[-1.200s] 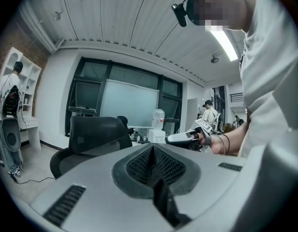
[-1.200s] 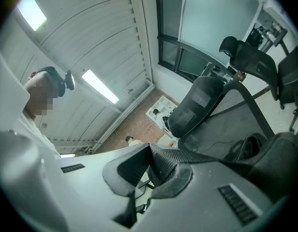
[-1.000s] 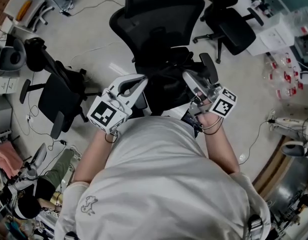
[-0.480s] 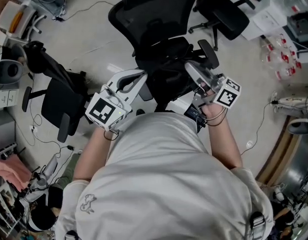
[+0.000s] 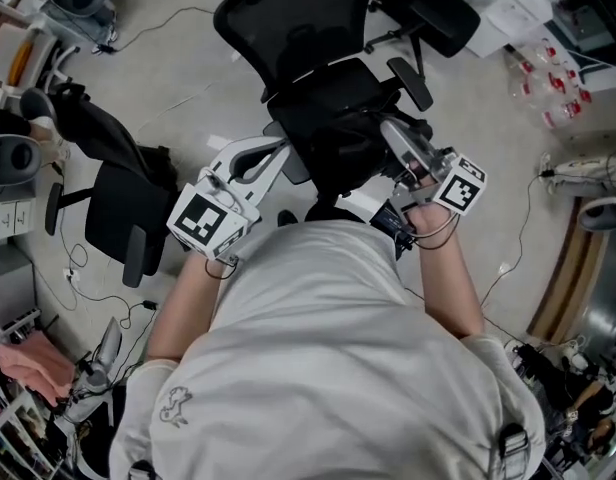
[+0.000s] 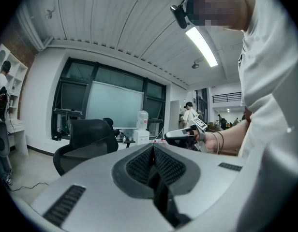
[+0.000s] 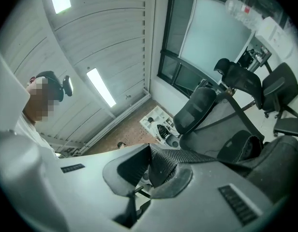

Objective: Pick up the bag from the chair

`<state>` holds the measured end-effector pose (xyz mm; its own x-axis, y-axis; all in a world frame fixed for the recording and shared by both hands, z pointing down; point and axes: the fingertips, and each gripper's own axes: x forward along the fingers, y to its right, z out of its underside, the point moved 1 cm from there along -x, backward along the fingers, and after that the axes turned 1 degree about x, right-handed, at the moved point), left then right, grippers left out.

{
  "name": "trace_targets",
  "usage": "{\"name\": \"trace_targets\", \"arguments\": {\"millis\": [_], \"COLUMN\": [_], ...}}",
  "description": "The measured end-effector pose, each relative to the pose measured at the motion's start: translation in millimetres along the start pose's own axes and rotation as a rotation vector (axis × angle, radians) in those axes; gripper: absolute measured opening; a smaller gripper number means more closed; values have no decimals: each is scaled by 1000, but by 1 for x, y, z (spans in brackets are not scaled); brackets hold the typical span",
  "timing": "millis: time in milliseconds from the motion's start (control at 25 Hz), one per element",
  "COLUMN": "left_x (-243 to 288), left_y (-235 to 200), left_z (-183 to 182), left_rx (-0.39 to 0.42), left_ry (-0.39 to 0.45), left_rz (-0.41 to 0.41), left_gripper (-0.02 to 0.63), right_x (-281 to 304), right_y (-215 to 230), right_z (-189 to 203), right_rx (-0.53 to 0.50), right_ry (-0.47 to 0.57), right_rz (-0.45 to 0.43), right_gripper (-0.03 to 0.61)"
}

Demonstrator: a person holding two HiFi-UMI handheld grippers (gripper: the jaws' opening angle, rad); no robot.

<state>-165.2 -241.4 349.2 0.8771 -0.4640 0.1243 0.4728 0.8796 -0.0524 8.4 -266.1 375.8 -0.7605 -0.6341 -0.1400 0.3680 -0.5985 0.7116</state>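
The black bag hangs between my two grippers, over the seat of the black office chair. My left gripper meets the bag's left side. In the left gripper view its jaws are shut with a thin dark strip pinched in the seam. My right gripper is at the bag's right side. In the right gripper view it is shut on a black woven strap that runs out to the right. The person's torso hides the bag's lower part.
Another black chair stands to the left and a third at the back right. White boxes and small bottles lie on the floor at the right. Cables cross the floor.
Both grippers have moved together with the bag between them, a little upward and along the chair. Their jaws have stayed shut.
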Motion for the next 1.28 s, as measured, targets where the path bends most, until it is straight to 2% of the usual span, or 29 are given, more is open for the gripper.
{"name": "trace_targets", "arguments": {"millis": [400,600,920,1080,1280], "left_x": [-17,-13,13,26,37], "left_y": [44,67,123,156,197], "left_z": [14,9,11,13,16], "left_rx": [5,22,36,16,10], "left_ry": [-11,-4,-20,-9,-11], "left_rz": [55,30,-53,-93,-122], "left_gripper": [12,12,12,12,12], "right_x": [-42,-68,-112,-132,-166], "right_y": [-28,-36,-47,-62,-74], "right_z": [11,14,37,47,49], "right_rx": [-37,-10,73,70,96], "right_ry": [60,61,-45,-122,-165], "right_rz": [45,24,-65,-134,-174], "right_gripper": [32,32,32,32,32]}}
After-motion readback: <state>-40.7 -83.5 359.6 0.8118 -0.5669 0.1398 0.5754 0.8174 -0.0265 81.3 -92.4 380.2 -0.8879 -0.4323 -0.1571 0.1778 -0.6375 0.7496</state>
